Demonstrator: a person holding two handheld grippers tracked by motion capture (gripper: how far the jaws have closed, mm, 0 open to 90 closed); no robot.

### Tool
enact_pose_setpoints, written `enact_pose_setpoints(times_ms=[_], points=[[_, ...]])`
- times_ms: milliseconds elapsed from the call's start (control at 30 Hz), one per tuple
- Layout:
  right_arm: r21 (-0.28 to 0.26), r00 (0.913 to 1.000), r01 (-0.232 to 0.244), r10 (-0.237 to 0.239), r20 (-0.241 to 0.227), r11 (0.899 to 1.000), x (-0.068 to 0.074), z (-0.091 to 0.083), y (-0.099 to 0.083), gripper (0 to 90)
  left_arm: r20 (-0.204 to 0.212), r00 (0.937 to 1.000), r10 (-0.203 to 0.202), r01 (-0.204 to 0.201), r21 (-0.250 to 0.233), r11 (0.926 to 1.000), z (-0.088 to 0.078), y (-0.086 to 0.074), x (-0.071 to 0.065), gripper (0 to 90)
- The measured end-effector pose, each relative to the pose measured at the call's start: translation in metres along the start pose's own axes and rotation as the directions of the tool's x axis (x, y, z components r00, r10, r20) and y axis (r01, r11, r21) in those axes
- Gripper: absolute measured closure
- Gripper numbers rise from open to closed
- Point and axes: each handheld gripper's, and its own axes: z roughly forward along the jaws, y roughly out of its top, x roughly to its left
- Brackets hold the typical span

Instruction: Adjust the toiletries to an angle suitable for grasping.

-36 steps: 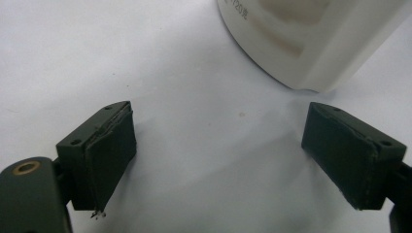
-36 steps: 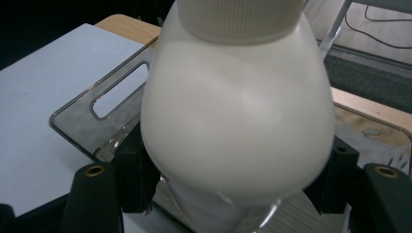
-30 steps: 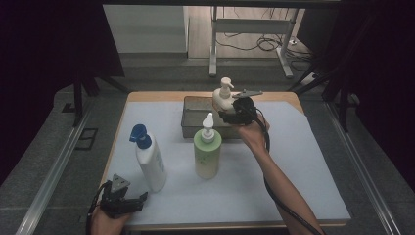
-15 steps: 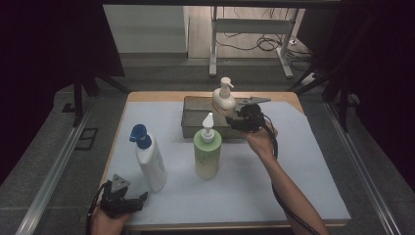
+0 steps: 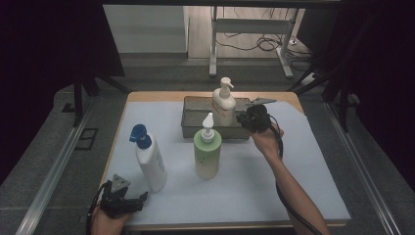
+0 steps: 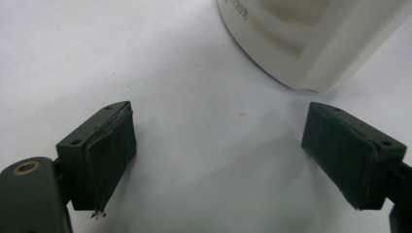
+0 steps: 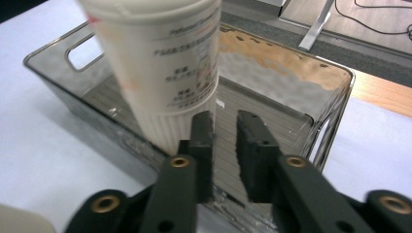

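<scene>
Cream pump bottle (image 7: 160,68) stands in tray (image 7: 291,63); right hand-held gripper (image 7: 224,127), just narrowed, holds nothing.

Cream bottle (image 7: 160,68): several lines of small print on the label, blurred, not legible. White bottle (image 6: 311,39): a short string of printed characters near its base edge, cut off and unreadable. No other legible marking.

From my right gripper's camera the cream pump bottle (image 7: 160,68) is blurred, its top cut off; the white bottle (image 6: 311,39) shows me just its base.
</scene>
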Motion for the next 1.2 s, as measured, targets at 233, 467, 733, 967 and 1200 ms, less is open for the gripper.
enact_pose_setpoints(times_ms=[233,467,733,967,1200], points=[[0.031,0.9993,-0.027,0.026,0.028,0.999,-0.008,0.020,0.002,89.2,0.000,1.0000,0.000,0.000,0.000,1.0000,0.000,0.000,0.000,12.1],[0.047,0.9988,-0.029,0.028,0.040,0.998,-0.010,0.036,0.005,89.4,0.000,1.0000,0.000,0.000,0.000,1.0000,0.000,0.000,0.000,12.0],[0.065,0.9992,-0.026,0.024,0.034,0.998,-0.006,0.051,0.008,89.4,0.001,1.0000,0.000,0.000,0.000,1.0000,0.000,0.000,0.000,12.0],[0.077,0.9986,-0.046,0.044,0.029,0.996,-0.006,0.057,0.007,89.4,0.001,1.0000,0.000,0.000,0.000,1.0000,0.000,0.000,0.000,12.0],[0.081,0.9986,-0.050,0.049,0.020,0.995,-0.005,0.060,0.008,89.4,0.001,1.0000,0.000,0.000,0.000,1.0000,0.000,0.000,0.000,12.0]])
